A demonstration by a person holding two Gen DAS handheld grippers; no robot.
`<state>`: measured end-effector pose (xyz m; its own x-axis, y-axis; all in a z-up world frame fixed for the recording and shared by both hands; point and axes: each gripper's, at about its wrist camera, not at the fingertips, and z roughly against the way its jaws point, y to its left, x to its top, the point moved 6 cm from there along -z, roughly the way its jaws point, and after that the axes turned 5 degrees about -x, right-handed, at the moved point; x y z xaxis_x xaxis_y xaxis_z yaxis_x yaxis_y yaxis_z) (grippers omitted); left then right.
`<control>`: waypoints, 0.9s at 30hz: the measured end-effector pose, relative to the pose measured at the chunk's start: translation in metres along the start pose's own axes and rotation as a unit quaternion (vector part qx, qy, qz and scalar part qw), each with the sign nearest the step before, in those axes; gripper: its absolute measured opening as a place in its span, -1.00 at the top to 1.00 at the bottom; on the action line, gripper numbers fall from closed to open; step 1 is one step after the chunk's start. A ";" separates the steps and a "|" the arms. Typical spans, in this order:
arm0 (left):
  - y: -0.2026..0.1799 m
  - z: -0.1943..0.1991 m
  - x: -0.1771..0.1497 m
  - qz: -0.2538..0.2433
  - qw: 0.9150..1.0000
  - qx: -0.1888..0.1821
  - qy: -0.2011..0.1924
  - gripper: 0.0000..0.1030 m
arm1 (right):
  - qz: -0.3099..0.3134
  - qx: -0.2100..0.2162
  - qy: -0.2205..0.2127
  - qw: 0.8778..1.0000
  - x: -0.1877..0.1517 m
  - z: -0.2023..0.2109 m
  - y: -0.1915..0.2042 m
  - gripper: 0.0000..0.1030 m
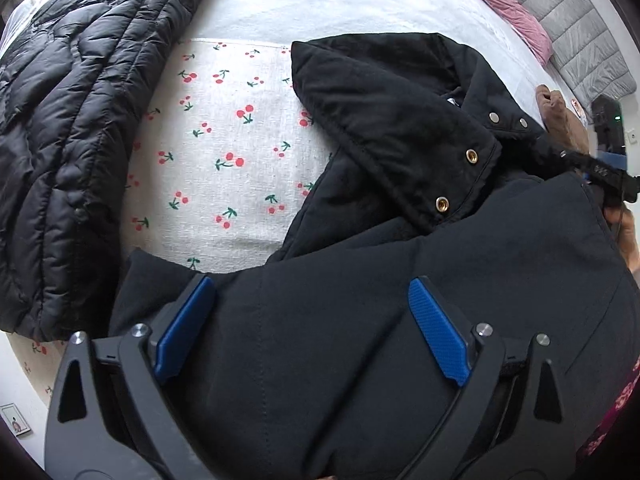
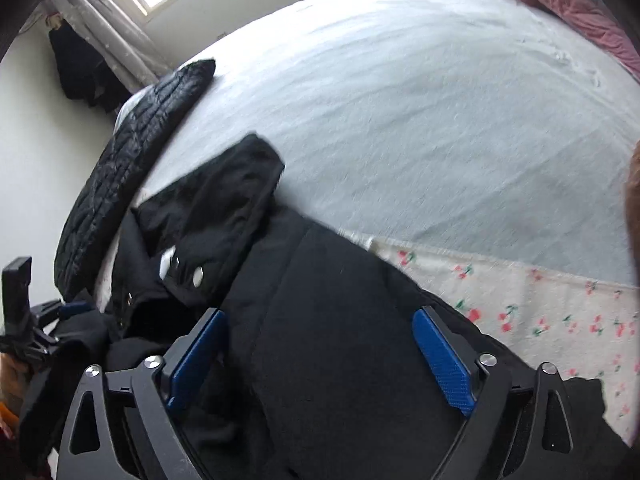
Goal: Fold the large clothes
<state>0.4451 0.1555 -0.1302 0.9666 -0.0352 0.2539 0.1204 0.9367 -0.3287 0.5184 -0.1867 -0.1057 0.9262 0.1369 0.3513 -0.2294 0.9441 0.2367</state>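
A black quilted puffer jacket (image 1: 60, 152) lies along the left edge of the bed, and to its right a cherry-print cloth (image 1: 224, 136) covers the near part of the white sheet (image 1: 340, 4). On that cloth lies the black hooded coat (image 1: 420, 184), its snap-buttoned hood (image 1: 384, 92) on the far side. The left gripper (image 1: 312, 324) and the right gripper (image 2: 320, 356) both hang over the coat's near part with jaws spread wide, nothing pinched between the blue pads.

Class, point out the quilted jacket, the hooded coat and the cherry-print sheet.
Quilted jacket (image 1: 68, 152): left wrist view, its padded middle.
Hooded coat (image 1: 400, 92): left wrist view, its hood.
Cherry-print sheet (image 1: 224, 140): left wrist view, bare patch.
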 end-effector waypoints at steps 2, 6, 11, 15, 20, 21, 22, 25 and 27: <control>0.000 0.000 -0.008 0.005 1.000 -0.019 -0.012 -0.89 | 0.047 -0.031 0.003 0.998 -0.022 -0.013 0.013 -0.46; -0.013 0.005 -0.022 0.002 0.999 -0.029 -0.026 -0.85 | 0.065 -0.061 -0.062 0.994 -0.031 0.011 0.023 0.75; -0.016 0.013 -0.014 0.013 0.998 -0.053 -0.024 -0.84 | 0.126 -0.165 -0.158 0.966 -0.030 0.064 0.052 0.83; -0.030 0.030 0.013 0.017 0.997 -0.064 -0.032 -0.84 | 0.149 -0.261 -0.278 0.912 -0.012 0.131 0.063 0.83; -0.075 0.093 0.049 -0.016 0.986 -0.083 -0.141 -0.85 | 0.029 -0.346 -0.367 0.863 0.031 0.211 0.007 0.78; -0.081 0.102 0.053 -0.019 0.984 -0.080 -0.160 -0.86 | 0.002 -0.363 -0.353 0.862 0.039 0.213 -0.014 0.66; -0.086 0.108 0.054 -0.023 0.981 -0.077 -0.176 -0.88 | -0.025 -0.362 -0.330 0.871 0.044 0.211 -0.034 0.55; -0.095 0.105 0.045 -0.033 0.982 -0.069 -0.173 -0.90 | -0.074 -0.284 -0.298 0.908 0.038 0.206 -0.063 -0.01; -0.095 0.090 0.028 -0.048 0.986 -0.063 -0.149 -0.90 | -0.053 -0.272 -0.296 0.914 0.020 0.212 -0.062 -0.38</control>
<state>0.4408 0.0968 -0.0102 0.8416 -0.0006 0.5400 0.2539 0.8830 -0.3947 0.4874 -0.3055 0.0783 0.5732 0.0010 0.8194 0.1840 0.9743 -0.1299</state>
